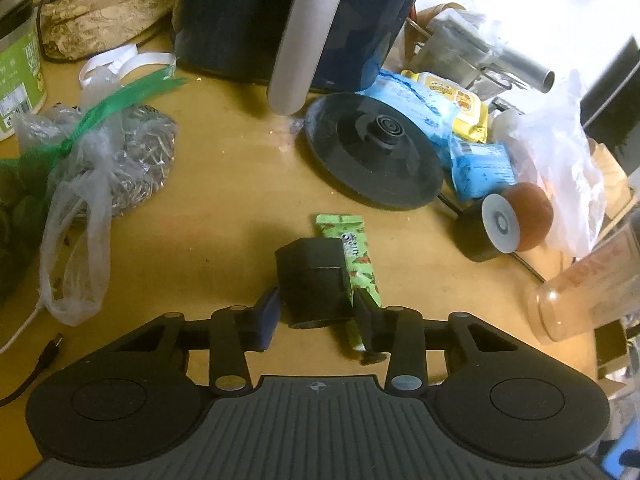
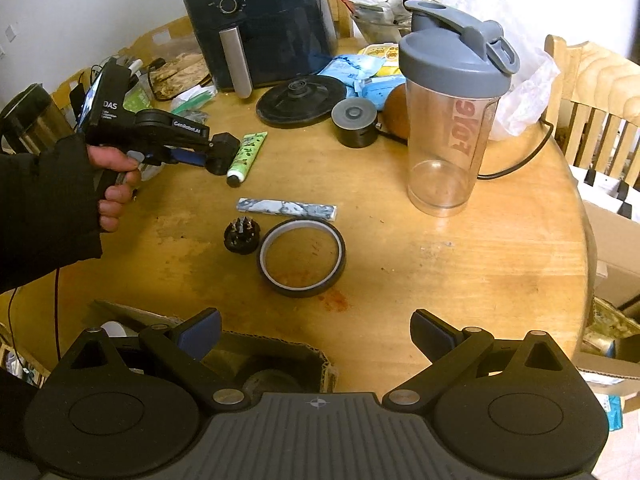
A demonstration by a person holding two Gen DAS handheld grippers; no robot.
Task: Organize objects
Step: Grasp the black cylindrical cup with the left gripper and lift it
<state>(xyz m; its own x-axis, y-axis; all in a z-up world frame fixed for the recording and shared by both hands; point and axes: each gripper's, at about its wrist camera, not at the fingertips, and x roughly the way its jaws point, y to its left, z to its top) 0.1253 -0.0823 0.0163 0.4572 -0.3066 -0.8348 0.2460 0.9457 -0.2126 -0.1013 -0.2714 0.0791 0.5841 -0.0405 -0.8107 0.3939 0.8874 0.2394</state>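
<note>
My left gripper (image 1: 316, 312) is shut on a black plug adapter (image 1: 314, 280), held just above the round wooden table (image 2: 460, 264). It also shows in the right wrist view (image 2: 208, 156), with the adapter (image 2: 223, 153) between its fingers. A green tube (image 1: 354, 256) lies on the table right beside the adapter; it also shows in the right wrist view (image 2: 248, 156). My right gripper (image 2: 316, 332) is open and empty above the table's near edge. A tape roll (image 2: 302, 258), a small black pronged plug (image 2: 241, 235) and a marbled bar (image 2: 286, 208) lie ahead of it.
A dark air fryer (image 2: 260, 20) stands at the back, a black disc base (image 2: 300, 100) and blue packets (image 2: 352, 70) beside it. A clear shaker bottle (image 2: 452, 120) stands to the right. Plastic bags (image 1: 80, 184) lie at the left. A cardboard box (image 2: 256, 360) sits below the near edge.
</note>
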